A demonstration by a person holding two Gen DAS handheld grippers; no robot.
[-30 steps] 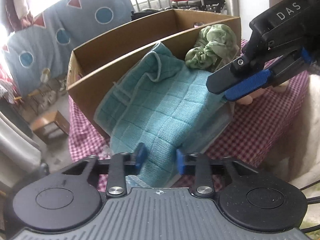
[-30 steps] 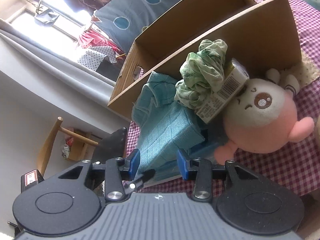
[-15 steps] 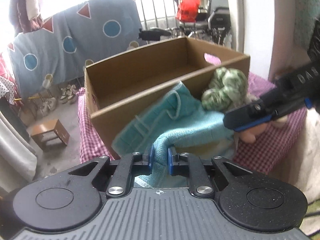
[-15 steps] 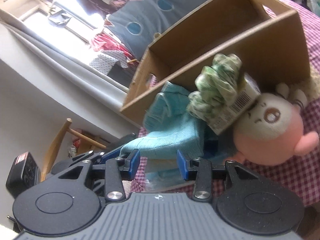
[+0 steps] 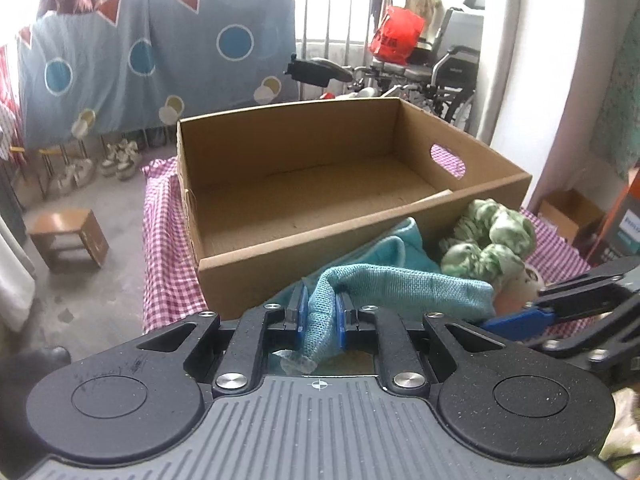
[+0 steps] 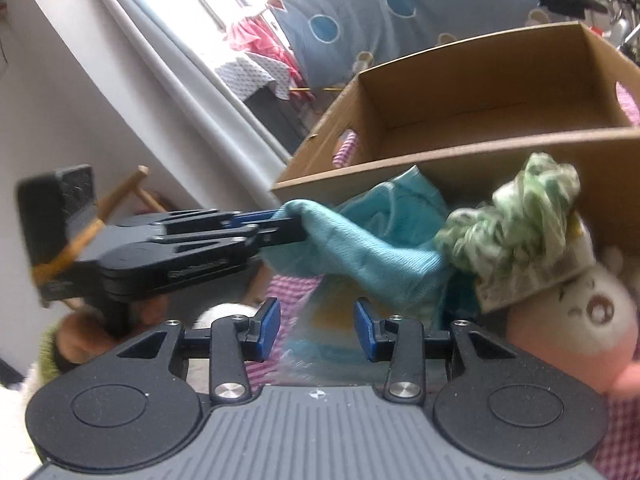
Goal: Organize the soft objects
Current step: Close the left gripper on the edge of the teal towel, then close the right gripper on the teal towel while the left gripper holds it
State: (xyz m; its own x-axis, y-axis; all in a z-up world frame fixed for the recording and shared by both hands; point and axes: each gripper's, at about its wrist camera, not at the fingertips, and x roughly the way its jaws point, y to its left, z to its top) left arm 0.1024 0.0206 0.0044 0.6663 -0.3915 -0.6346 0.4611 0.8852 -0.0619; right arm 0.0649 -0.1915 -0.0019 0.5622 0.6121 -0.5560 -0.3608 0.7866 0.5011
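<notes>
Since 1 second ago the left gripper (image 5: 320, 316) went from open around the teal towel's edge to clamped tight on it, and the whole thing has lifted, so the towel (image 5: 400, 284) now hangs off the pads in a bunched fold instead of lying spread against the box. Right gripper (image 6: 316, 328) sits nearest in its own view, jaws released with nothing between them, hovering just under the sagging towel, probably ready to catch the loose end so it doesn't drag. Just past that, the towel's far end looks tucked under the green crumpled cloth (image 6: 516, 224), which sits on a small printed carton (image 6: 532, 276) leaning on the pink plush toy (image 6: 592, 320), so pulling harder could topple that pile. All of it is on the pink checked tablecloth (image 5: 164, 240), pressed against the near wall of the cardboard box (image 5: 304, 248). The box shows no contents, so my guess is that's where the soft stuff goes and the towel is item 1. Further back there's a small wooden stool (image 5: 68, 236) on the floor and a blue sheet with circles (image 5: 160, 52) hanging.
</notes>
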